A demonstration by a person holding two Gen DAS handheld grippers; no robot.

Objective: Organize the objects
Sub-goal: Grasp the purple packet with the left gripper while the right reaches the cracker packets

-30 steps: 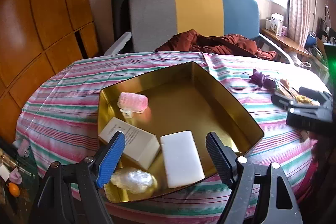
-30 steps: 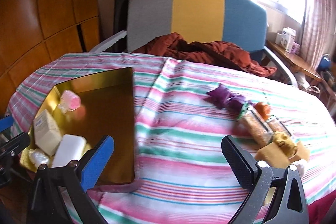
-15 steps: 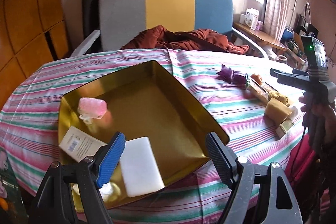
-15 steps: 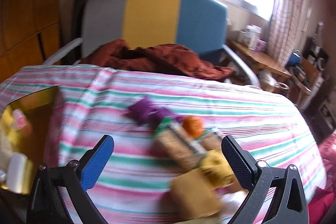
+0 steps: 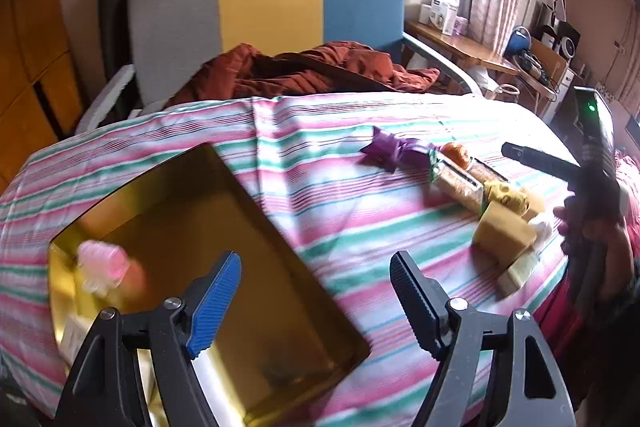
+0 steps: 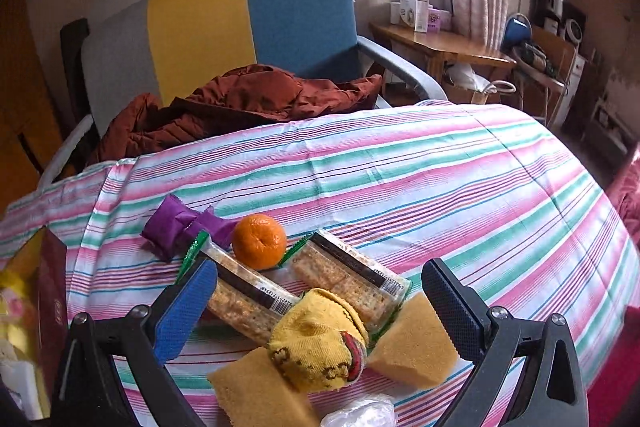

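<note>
A gold tin box (image 5: 256, 223) lies open on the striped table, holding a pink item (image 5: 102, 261) and pale packets at its near-left corner. My left gripper (image 5: 316, 301) is open and empty above the tin's near-right corner. My right gripper (image 6: 318, 305) is open and empty over a pile: an orange (image 6: 259, 241), two cracker packs (image 6: 344, 277), a rolled yellow sock (image 6: 316, 341), two yellow sponges (image 6: 412, 345) and a purple pouch (image 6: 176, 225). The pile also shows in the left wrist view (image 5: 476, 193), with the right gripper (image 5: 536, 161) above it.
An armchair (image 6: 256, 23) with a rust-red jacket (image 6: 236, 103) stands behind the table. A wooden side table (image 6: 440, 45) with boxes is at the back right. The tin's edge (image 6: 52, 267) shows at far left in the right wrist view.
Both grippers swung to the right. The right gripper moved in over the pile of items. The left view now shows less of the tin and more of the pile.
</note>
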